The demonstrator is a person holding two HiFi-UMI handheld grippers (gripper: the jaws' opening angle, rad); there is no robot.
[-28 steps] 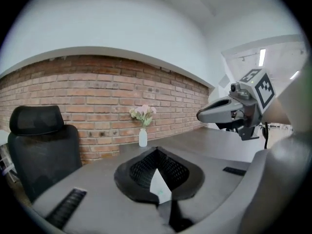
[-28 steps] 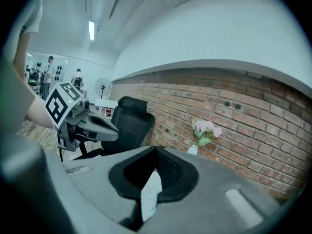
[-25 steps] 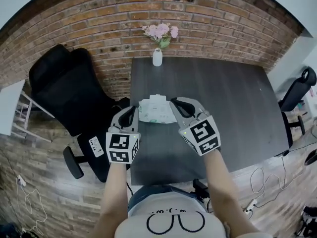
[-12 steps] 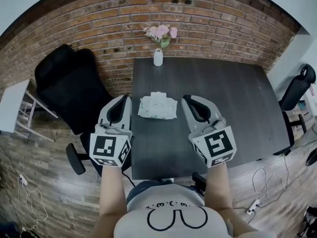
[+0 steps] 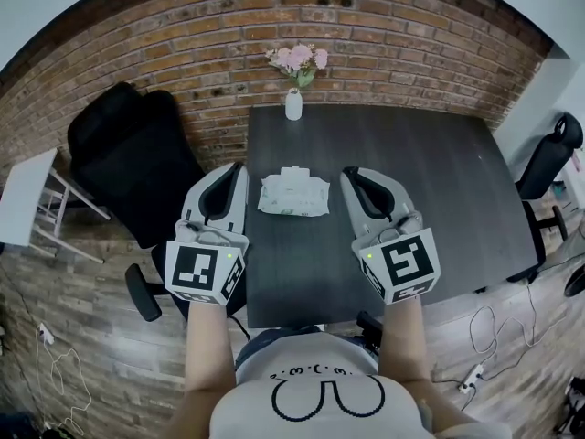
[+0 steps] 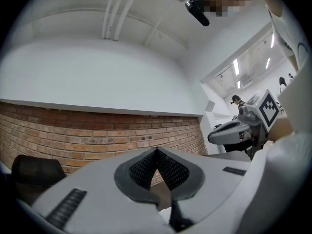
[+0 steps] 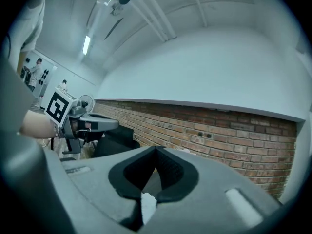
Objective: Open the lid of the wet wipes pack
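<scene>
The wet wipes pack [image 5: 293, 197] is white and green and lies flat on the dark table [image 5: 411, 181], near its left front part. A white flap shows at the pack's far edge. In the head view my left gripper [image 5: 238, 168] hangs in the air left of the pack, jaws shut and empty. My right gripper [image 5: 351, 173] hangs to the right of it, also shut and empty. Neither touches the pack. Both gripper views look level at the brick wall; each shows its own tips meeting, left gripper [image 6: 157, 150], right gripper [image 7: 156, 149].
A white vase with pink flowers [image 5: 293, 104] stands at the table's far left edge. A black office chair [image 5: 128, 158] is left of the table, another chair [image 5: 554, 157] at the right. Cables lie on the wooden floor [image 5: 55, 373].
Both grippers have pulled back from the pack toward me, risen and spread apart. The pack stays on the table.
</scene>
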